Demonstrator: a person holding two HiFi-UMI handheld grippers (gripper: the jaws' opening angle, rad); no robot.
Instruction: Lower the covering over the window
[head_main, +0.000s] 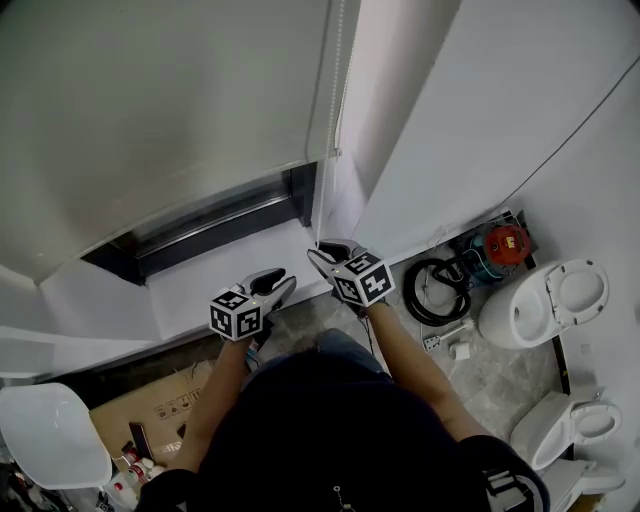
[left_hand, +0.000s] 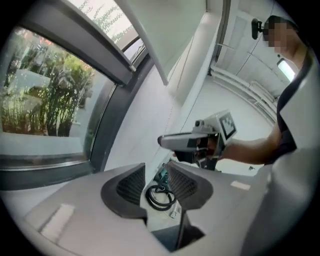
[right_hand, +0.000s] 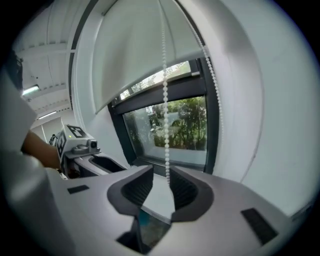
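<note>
Over the sill (head_main: 230, 275), the right gripper (right_hand: 161, 178) stands open, the bead chain (right_hand: 164, 100) hanging between its jaws. Beside it, the left gripper (left_hand: 156, 176) is open and empty.

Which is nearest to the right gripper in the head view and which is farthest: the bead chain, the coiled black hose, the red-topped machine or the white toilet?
1. Bead chain: hangs by the window's edge, down to the right gripper.
2. Coiled black hose: on the floor, to the right.
3. Red-topped machine: further right, by the wall.
4. White toilet: farthest right.
</note>
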